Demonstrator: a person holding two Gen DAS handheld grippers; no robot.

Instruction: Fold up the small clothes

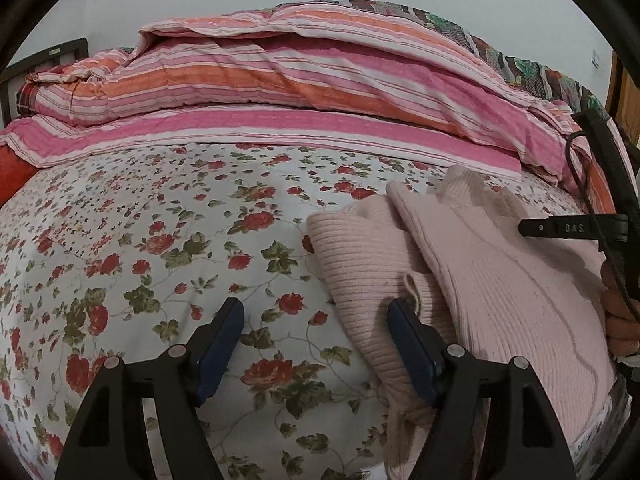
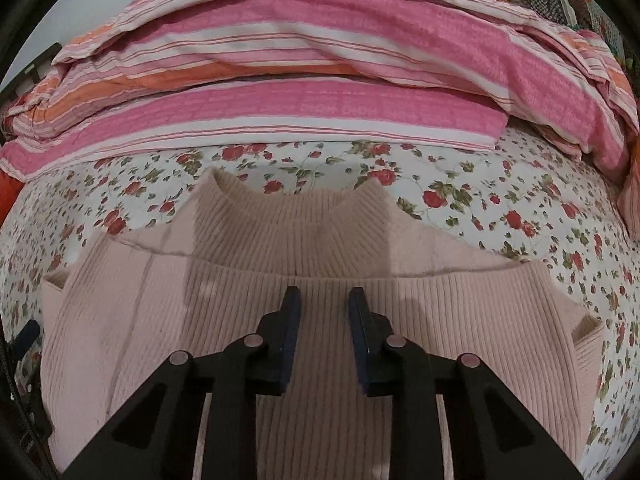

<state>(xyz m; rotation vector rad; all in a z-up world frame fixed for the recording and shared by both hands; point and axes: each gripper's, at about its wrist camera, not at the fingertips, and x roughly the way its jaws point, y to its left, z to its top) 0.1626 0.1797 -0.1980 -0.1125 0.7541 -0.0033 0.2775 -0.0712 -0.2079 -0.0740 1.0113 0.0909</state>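
A pale pink ribbed sweater lies on the floral bedsheet, its high collar pointing toward the quilt. My right gripper is open and empty, hovering over the sweater's chest just below the collar. In the left wrist view the sweater lies at the right with a bunched sleeve. My left gripper is open wide at the sweater's left edge; its right finger touches the sleeve cuff, its left finger is over bare sheet. The right gripper shows at the far right.
A folded pink, orange and white striped quilt is stacked across the back of the bed. A patterned dark blanket lies behind it. A dark bed frame shows at the far left. Floral sheet extends left of the sweater.
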